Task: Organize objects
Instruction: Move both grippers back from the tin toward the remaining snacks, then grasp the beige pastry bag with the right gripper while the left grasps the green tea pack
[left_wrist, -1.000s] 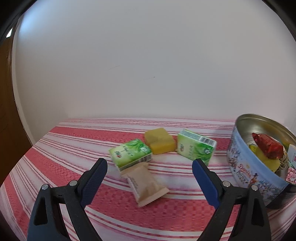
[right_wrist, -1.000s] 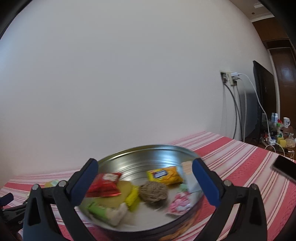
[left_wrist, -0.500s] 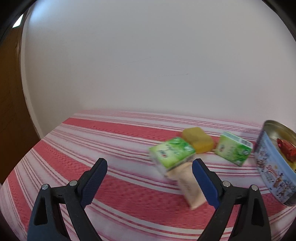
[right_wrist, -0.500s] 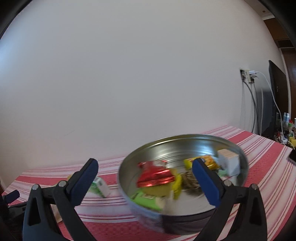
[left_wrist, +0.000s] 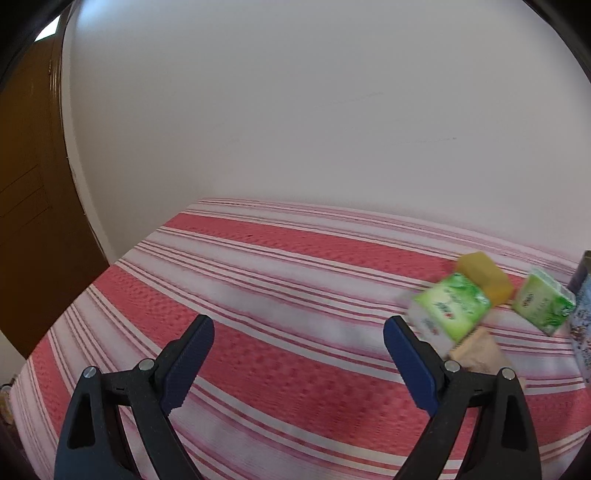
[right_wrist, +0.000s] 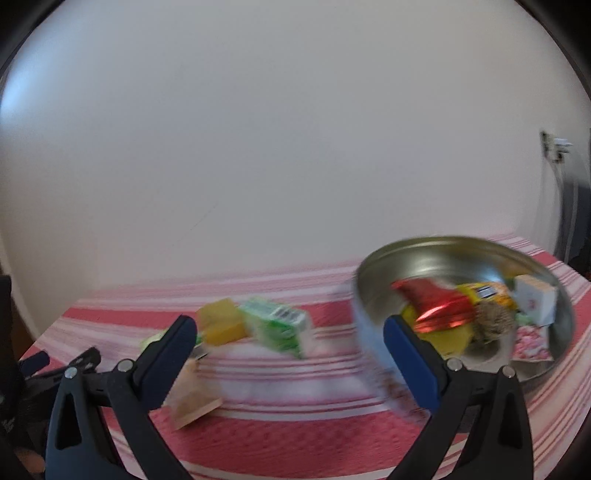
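Both views have swung left since a second ago: the tin (right_wrist: 461, 258), then centred ahead of the right gripper (right_wrist: 288, 341), now sits to its right, and the left gripper (left_wrist: 298, 341) faces bare striped cloth (left_wrist: 258, 295). Both grippers are spread wide and hold nothing. Left of the tin lie two green cartons (right_wrist: 277, 328), a yellow block (right_wrist: 221, 325) and a tan packet (right_wrist: 192, 398); cartons look light and stiff, best pinched across flat sides; the packet is probably soft, slippery.
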